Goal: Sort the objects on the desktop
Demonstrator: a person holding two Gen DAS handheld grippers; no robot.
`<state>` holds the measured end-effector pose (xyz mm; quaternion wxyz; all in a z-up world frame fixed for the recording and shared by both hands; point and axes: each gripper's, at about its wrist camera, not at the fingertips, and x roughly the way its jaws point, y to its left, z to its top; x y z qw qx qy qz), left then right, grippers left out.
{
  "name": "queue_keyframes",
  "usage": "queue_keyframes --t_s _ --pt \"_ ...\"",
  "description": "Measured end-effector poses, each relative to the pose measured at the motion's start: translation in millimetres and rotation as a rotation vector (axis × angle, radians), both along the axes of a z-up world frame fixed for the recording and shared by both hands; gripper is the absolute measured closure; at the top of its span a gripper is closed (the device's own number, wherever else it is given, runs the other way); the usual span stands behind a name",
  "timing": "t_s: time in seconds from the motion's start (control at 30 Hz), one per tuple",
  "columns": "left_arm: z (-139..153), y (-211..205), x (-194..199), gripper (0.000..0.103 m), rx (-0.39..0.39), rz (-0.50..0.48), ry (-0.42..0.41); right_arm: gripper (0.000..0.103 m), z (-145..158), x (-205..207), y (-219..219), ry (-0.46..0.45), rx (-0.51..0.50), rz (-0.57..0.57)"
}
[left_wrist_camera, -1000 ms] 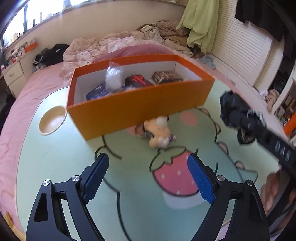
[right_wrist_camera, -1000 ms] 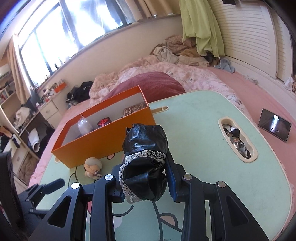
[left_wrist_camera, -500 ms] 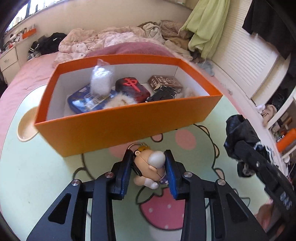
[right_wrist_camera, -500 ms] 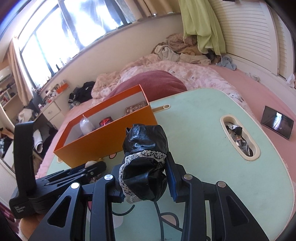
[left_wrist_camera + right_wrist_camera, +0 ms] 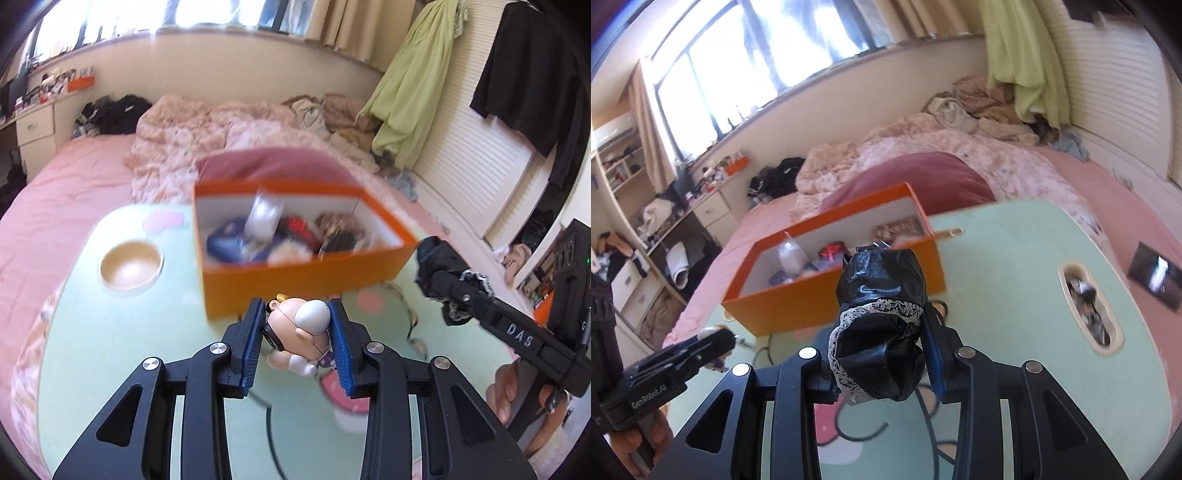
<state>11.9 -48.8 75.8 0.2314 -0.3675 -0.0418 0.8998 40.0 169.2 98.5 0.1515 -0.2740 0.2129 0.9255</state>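
My left gripper (image 5: 297,332) is shut on a small peach-coloured toy figure (image 5: 301,328) and holds it above the green table, in front of the orange box (image 5: 295,273). My right gripper (image 5: 882,328) is shut on a black pouch with lace trim (image 5: 879,321) and holds it up right of the box; it also shows in the left wrist view (image 5: 443,280). The orange box (image 5: 827,291) holds several items. The left gripper shows at the lower left of the right wrist view (image 5: 713,341).
A round tan recess (image 5: 131,264) sits in the table (image 5: 110,350) left of the box. An oval slot with clutter (image 5: 1087,304) lies at the table's right side. A dark tablet (image 5: 1156,275) lies on the pink bed beyond. Bedding and clothes lie behind the box.
My left gripper went from open to shut on the toy figure and has lifted it off the table. My right gripper has kept its hold on the pouch and risen a little.
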Motion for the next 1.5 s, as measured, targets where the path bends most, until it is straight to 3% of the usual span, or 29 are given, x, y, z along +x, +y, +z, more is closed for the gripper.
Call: queue_keyframes --t_s 0.13,0.23,0.27,0.33,0.4,0.57,0.7,0.87,0.97,1.03,1.1,1.13,1.17,1.23,1.3,1.5 --pt "25.1 12.4 -30.5 0.067 0.011 0.004 0.026 0.069 24.9 -26.2 3.5 0.026 0.032 0.034" --pt "33.6 22.9 -60.4 0.066 -0.007 0.029 0.018 0.065 31.4 -61.8 12.8 -0.018 0.03 0.05" --pt "33.1 24.6 -67.3 0.064 -0.007 0.041 0.019 0.062 29.8 -71.5 16.2 -0.038 0.022 0.057" --pt "31.1 26.0 -79.5 0.047 0.01 0.046 0.019 0.038 24.1 -87.6 23.4 -0.062 0.0 0.061" --pt "28.8 24.0 -80.3 0.044 0.017 0.059 0.013 0.037 17.5 -92.7 28.4 -0.083 -0.003 0.031" --pt "15.3 12.0 -56.2 0.036 0.018 0.065 0.016 0.037 2.9 -67.8 28.8 -0.078 -0.044 0.019" --pt "-2.8 9.6 -29.7 0.029 -0.016 0.064 -0.034 0.037 -11.7 -42.7 14.4 -0.122 -0.04 0.021" --pt "-42.5 24.1 4.2 0.025 -0.202 0.084 -0.091 0.037 -31.7 -20.0 -20.4 -0.259 0.058 0.025" --pt "-67.6 26.0 9.5 0.024 -0.265 0.106 -0.157 0.037 -42.6 -12.7 -28.3 -0.307 0.073 0.036" --pt "-71.0 30.9 15.3 0.014 -0.326 0.134 -0.119 0.03 -52.7 -10.4 -30.3 -0.345 0.08 0.025" --pt "-71.2 28.8 15.6 0.009 -0.332 0.153 -0.122 0.028 -61.3 -12.3 -27.8 -0.38 0.066 0.021" --pt "-73.3 24.7 13.1 0.0 -0.315 0.158 -0.142 0.025 -63.9 -13.2 -26.0 -0.389 0.078 0.008" --pt "-75.4 21.2 11.1 0.0 -0.309 0.168 -0.153 0.023 -66.0 -14.2 -24.4 -0.401 0.084 -0.005" --pt "-75.7 17.2 10.0 0.0 -0.304 0.178 -0.152 0.007 -70.8 -14.8 -22.1 -0.423 0.098 -0.029" --pt "-76.0 15.7 10.2 0.0 -0.306 0.185 -0.153 0.0 -73.9 -14.0 -16.8 -0.43 0.082 -0.04" --pt "-76.9 16.0 9.7 0.0 -0.311 0.167 -0.149 0.0 -73.0 -12.6 -17.1 -0.432 0.084 -0.034"
